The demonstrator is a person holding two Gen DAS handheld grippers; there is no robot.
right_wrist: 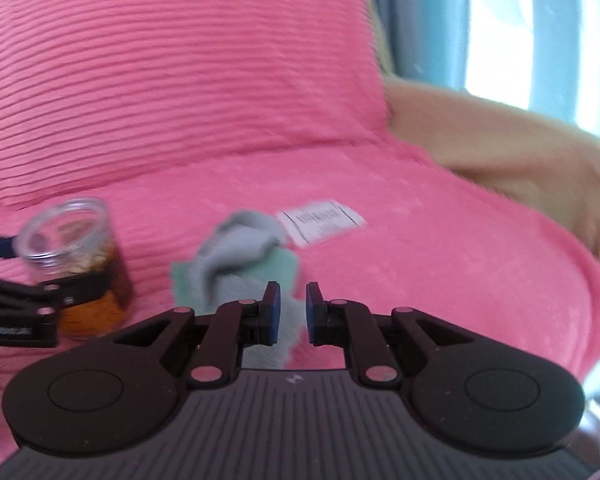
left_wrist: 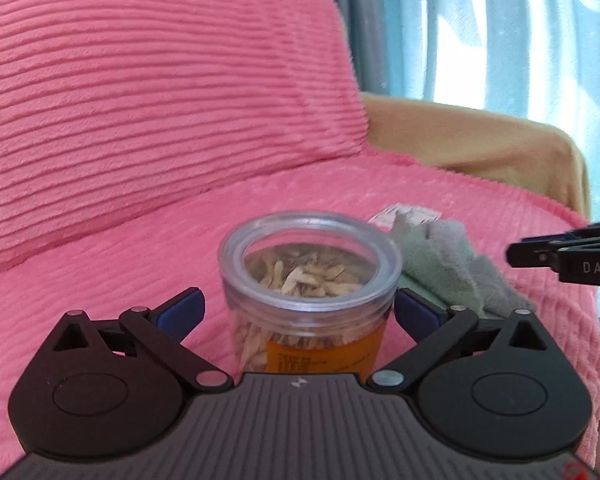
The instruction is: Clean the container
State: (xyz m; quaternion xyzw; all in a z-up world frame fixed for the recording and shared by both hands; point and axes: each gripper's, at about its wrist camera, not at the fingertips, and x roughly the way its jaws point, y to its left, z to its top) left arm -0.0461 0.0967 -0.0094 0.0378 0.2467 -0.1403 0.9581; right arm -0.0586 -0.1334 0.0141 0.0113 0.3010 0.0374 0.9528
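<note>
A clear plastic jar (left_wrist: 308, 280) with an orange label and pale dried slices inside stands upright on the pink blanket (left_wrist: 100, 280), between the fingers of my left gripper (left_wrist: 300, 304). The jaws are open around it: the right pad (left_wrist: 416, 314) is at the jar's side, and the left pad (left_wrist: 180, 312) stands a little apart. A crumpled grey and green cloth (right_wrist: 236, 248) lies just right of the jar (right_wrist: 76, 256). My right gripper (right_wrist: 293, 312) hovers over the cloth's near edge, open by a narrow gap with nothing gripped.
A big pink ribbed cushion (left_wrist: 160, 100) rises behind the blanket. A white fabric label (right_wrist: 324, 222) lies beyond the cloth. A tan armrest (left_wrist: 480, 144) borders the right side, with blue curtains (left_wrist: 500, 20) behind it.
</note>
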